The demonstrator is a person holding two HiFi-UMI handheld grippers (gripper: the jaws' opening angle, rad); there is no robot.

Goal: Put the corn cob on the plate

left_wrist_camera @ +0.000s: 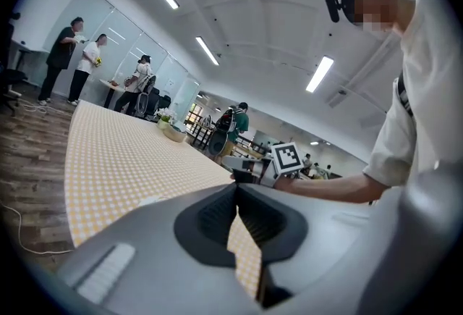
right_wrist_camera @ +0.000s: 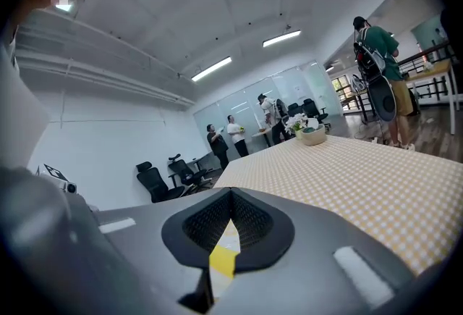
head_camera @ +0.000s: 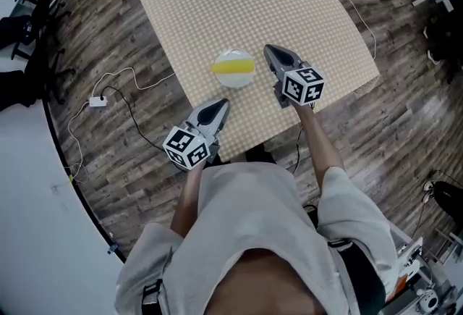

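Note:
In the head view the yellow corn cob (head_camera: 233, 66) lies on a small white plate (head_camera: 234, 81) near the front of the checked table (head_camera: 217, 2). My right gripper (head_camera: 269, 51) hovers just right of the plate, shut and holding nothing. My left gripper (head_camera: 221, 105) is below and left of the plate near the table's front edge, also shut and holding nothing. The left gripper view shows closed jaw tips (left_wrist_camera: 236, 187) and the right gripper's marker cube (left_wrist_camera: 287, 157) beyond. In the right gripper view the tips (right_wrist_camera: 230, 195) meet, with a yellow patch (right_wrist_camera: 223, 261) showing through the slit below them.
White cables and a power adapter (head_camera: 98, 101) lie on the wood floor left of the table. Office chairs (right_wrist_camera: 155, 182) stand by the wall. A flower bowl (right_wrist_camera: 311, 134) sits at the table's far end, and several people stand beyond it.

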